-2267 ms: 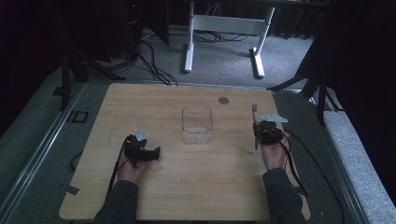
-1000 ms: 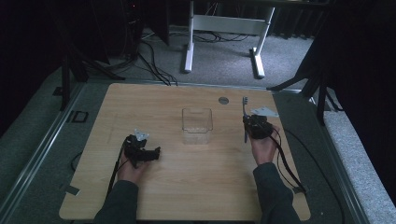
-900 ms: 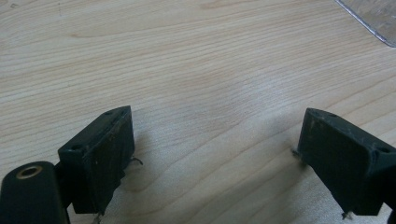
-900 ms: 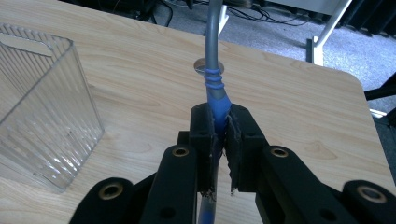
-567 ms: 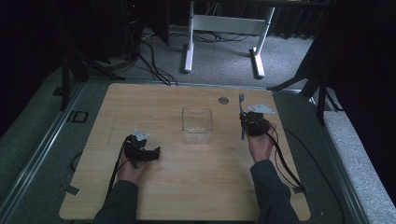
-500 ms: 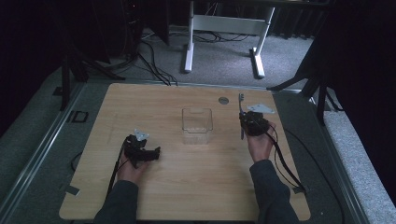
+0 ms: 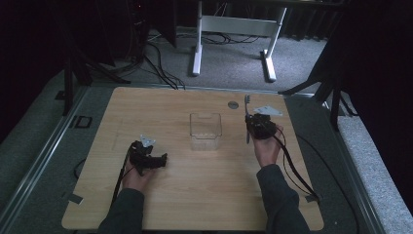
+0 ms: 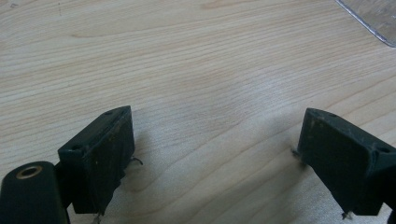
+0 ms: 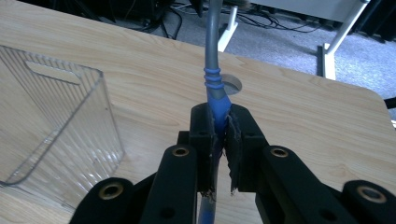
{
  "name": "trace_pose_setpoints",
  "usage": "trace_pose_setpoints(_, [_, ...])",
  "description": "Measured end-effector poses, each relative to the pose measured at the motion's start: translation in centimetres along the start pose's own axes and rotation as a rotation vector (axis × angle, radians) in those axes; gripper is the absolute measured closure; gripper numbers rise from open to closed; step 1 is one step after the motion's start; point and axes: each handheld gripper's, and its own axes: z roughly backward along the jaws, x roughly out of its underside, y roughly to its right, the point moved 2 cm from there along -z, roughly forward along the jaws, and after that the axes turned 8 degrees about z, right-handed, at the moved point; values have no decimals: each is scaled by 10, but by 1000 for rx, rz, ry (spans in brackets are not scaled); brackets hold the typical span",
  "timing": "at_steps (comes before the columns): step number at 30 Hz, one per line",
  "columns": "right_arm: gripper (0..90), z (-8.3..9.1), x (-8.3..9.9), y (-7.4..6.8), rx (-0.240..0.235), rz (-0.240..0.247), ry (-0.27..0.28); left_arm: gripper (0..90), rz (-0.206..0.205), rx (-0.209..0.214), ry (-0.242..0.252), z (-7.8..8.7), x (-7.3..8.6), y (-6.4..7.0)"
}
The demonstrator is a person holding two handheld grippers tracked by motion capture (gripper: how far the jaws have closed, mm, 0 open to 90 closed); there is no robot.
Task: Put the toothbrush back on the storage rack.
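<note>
While the left gripper [image 7: 160,160] rests open, the right gripper [image 9: 218,140], clamping the toothbrush [image 9: 214,79], has moved toward the clear box [image 7: 205,130] at its 9 o'clock, likely for dropping.

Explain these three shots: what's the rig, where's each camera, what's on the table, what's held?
No robot arm here: a person sits at a wooden table with a handheld gripper in each hand. The high view looks down from above the person's side. The other two cameras ride on the grippers and look along their black fingers. On the table sits a clear box, with a round grommet at the far edge. The left gripper is open, low over bare wood. The right gripper is shut on a toothbrush with a grey and blue handle, beside the box.
</note>
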Motion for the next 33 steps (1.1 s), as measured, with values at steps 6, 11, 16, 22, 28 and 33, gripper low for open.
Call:
trace_pose_setpoints(6, [813, 2, -6, -2, -16, -23, 26, 111, 2, 1, 0, 0, 0, 0])
trace_pose_setpoints(11, [813, 5, -6, -2, -14, -20, 42, 111, 1, 1, 0, 0, 0, 0])
trace_pose_setpoints(16, [813, 8, -8, -1, -23, -42, 67, 111, 1, 1, 0, 0, 0, 0])
trace_pose_setpoints(22, [813, 12, -9, -1, -31, -49, 84, 111, 2, 1, 0, 0, 0, 0])
trace_pose_setpoints(28, [813, 15, -10, 0, -30, -49, 100, 111, 2, 0, 0, 0, 0, 0])
trace_pose_setpoints(33, [813, 19, -15, -1, -22, -28, 115, 111, 3, 0, 1, 0, 0, 0])
